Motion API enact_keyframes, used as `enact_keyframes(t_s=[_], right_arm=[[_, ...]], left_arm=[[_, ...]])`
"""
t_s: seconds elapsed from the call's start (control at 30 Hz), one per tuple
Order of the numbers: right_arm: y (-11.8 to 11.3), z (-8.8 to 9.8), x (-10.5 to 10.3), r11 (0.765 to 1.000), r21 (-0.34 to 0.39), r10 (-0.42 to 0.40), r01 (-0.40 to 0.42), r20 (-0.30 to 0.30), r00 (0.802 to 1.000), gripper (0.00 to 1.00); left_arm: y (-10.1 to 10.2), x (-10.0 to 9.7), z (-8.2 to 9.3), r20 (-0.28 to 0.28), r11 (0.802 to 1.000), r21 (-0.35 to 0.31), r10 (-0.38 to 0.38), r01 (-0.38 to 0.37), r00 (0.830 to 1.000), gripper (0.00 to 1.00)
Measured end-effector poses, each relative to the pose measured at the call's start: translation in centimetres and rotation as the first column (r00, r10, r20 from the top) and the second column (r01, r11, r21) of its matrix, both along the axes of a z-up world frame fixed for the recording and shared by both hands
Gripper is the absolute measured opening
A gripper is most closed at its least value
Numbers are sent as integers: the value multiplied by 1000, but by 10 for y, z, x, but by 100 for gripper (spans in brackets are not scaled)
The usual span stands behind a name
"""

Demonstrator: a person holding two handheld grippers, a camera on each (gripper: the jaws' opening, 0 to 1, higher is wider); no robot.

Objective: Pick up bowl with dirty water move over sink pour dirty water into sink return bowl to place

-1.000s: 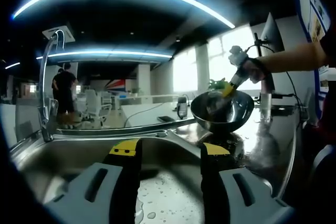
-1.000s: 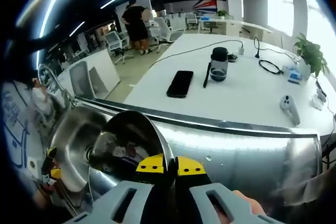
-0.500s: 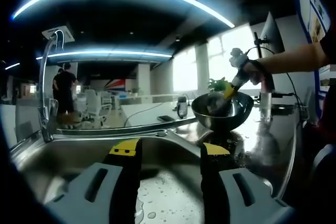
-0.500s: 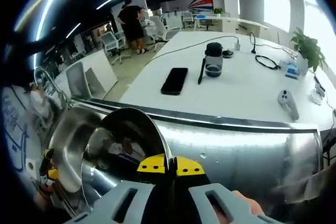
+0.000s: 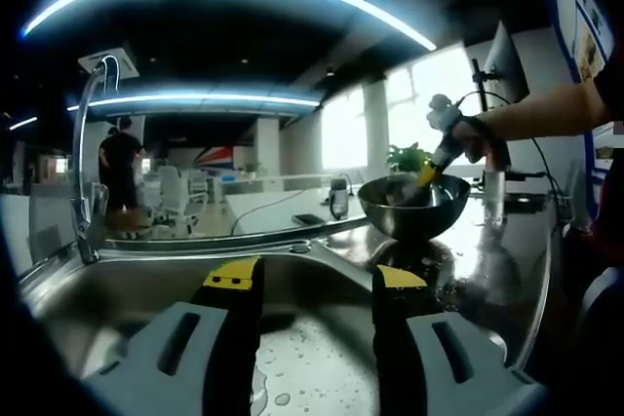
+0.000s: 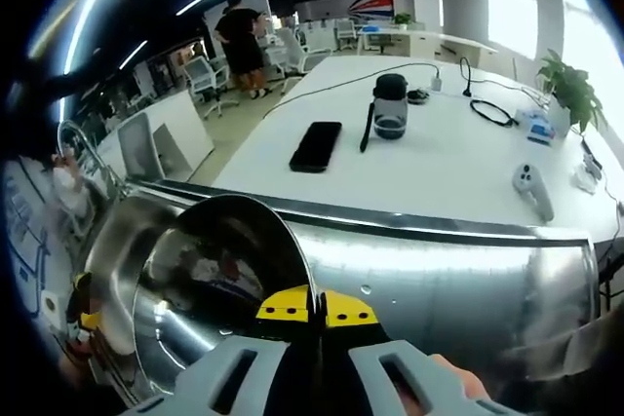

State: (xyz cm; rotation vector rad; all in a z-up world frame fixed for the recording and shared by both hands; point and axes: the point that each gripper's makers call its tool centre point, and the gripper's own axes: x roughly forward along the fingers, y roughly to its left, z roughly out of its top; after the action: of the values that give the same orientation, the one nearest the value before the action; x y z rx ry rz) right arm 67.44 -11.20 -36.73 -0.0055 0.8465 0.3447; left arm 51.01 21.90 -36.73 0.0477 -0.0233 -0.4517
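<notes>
A shiny steel bowl (image 5: 412,209) hangs just above the wet drainboard to the right of the sink basin (image 5: 136,289). My right gripper (image 6: 307,307) is shut on the bowl's rim (image 6: 292,250), and from the left gripper view it reaches in from the right, held by a person's hand (image 5: 466,129). In the right gripper view the bowl (image 6: 219,289) opens toward the camera, nearly level, beside the basin (image 6: 112,241). My left gripper (image 5: 304,280) stands open over the sink with nothing between its fingers.
A curved tap (image 5: 83,163) rises at the sink's left end. Water drops lie on the basin floor (image 5: 312,367). Beyond the steel counter (image 6: 458,280) is a white table with a phone (image 6: 315,145), a jar (image 6: 389,106), cables and a plant (image 6: 570,94). A person (image 6: 239,31) stands far off.
The bowl has tipped back from a steep tilt toward level and moved slightly right, away from the basin. My left gripper has stayed where it was.
</notes>
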Motion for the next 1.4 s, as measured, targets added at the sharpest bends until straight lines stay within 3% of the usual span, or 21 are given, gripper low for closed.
enact_keyframes(t_s=[0.8,1.0,1.23,1.4], right_arm=[[-12,-13,0,999,20,-29,29,2,1000,0],[-14,-15,2,1000,18,-17,17,15,1000,0],[-14,-14,0,998,-40,43,-41,50,998,0],[-14,-9,1,999,-28,49,-47,63,997,4]], left_arm=[[0,-1,1,1,1000,-3,3,-3,1000,43],[0,-1,0,-1,1000,2,4,-4,1000,43],[0,0,0,0,1000,4,4,-4,1000,43],[0,-1,0,0,1000,4,4,-4,1000,43]])
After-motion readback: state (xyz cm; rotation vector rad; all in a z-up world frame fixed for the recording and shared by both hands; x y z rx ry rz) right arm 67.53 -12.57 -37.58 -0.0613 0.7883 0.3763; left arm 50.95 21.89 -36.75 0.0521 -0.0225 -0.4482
